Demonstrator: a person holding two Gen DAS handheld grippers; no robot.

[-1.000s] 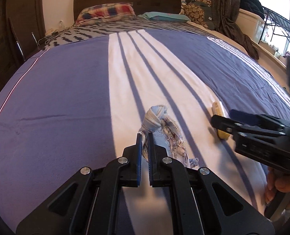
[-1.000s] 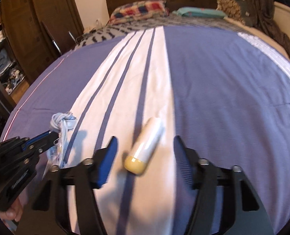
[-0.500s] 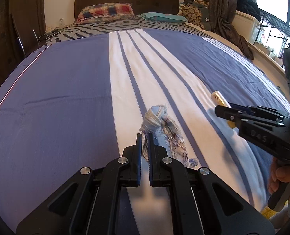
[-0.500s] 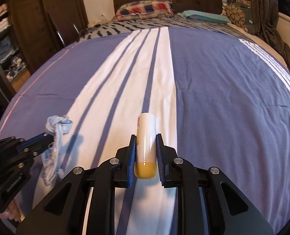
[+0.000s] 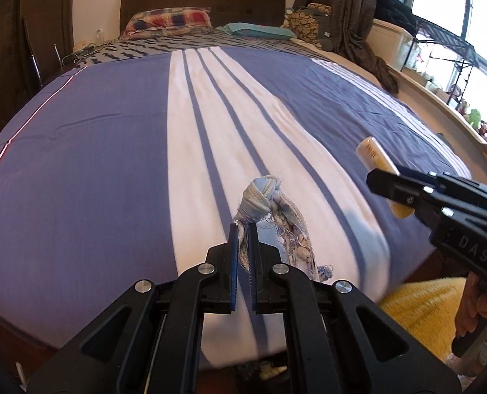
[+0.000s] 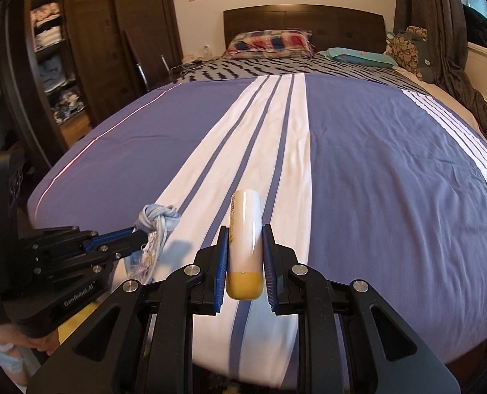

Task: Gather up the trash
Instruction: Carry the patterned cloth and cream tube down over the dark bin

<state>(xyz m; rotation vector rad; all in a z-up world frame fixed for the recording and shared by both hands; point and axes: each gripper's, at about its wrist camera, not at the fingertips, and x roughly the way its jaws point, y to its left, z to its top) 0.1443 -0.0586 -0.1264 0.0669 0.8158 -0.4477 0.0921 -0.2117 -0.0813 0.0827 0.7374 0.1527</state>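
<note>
We held both grippers above the foot end of the bed [image 5: 79, 164], whose purple cover carries a broad white band with thin purple stripes. The left gripper [image 5: 243, 229] had its jaws nearly shut, pinching a knotted scrap of frayed pale-blue cloth [image 5: 263, 197] (its loose end hung down past the jaws toward the bed). The right gripper [image 6: 243, 243] had its jaws narrowed onto a white tube with a yellow cap [image 6: 245, 236], the cap end toward us and the white end pointing up the bed. Both pieces of trash were off the bed's surface, above its white band. Off the bed's foot, below the right gripper, we saw something yellow and woven [image 5: 421, 308].
</note>
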